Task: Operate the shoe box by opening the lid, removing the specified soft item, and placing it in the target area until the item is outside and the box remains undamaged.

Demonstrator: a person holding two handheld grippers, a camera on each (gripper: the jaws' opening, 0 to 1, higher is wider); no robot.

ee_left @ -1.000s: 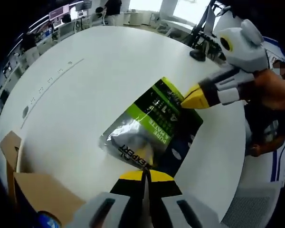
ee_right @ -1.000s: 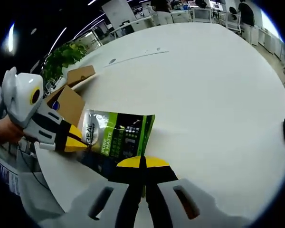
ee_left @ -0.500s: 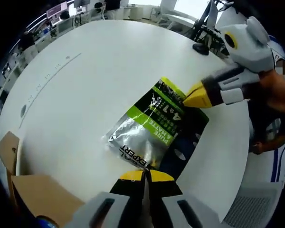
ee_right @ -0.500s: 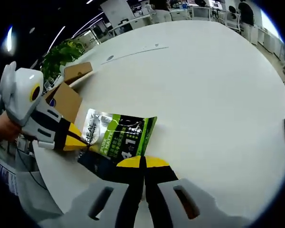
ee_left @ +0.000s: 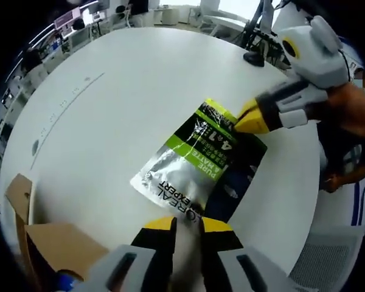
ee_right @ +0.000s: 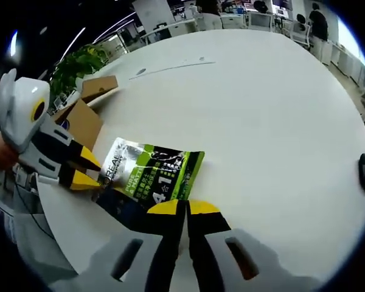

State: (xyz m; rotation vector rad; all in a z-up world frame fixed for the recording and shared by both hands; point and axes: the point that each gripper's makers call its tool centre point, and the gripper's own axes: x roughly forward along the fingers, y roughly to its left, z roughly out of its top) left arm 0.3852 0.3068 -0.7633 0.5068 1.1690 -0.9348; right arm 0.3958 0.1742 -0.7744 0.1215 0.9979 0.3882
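Left tool [ee_left: 187, 222] is parting off the pouch [ee_left: 198, 161]; your right tool [ee_right: 186, 208] is pinching its corner, risking dragging it off the tabletop [ee_right: 261, 115].

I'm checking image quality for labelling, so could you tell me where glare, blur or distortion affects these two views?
Left gripper view: fisheye bends the white table; glare whitens the silver end of the pouch, and the left hand-held gripper looks slightly blurred. Right gripper view: the same bowing, a sheen on the pouch's silver end, print legible.
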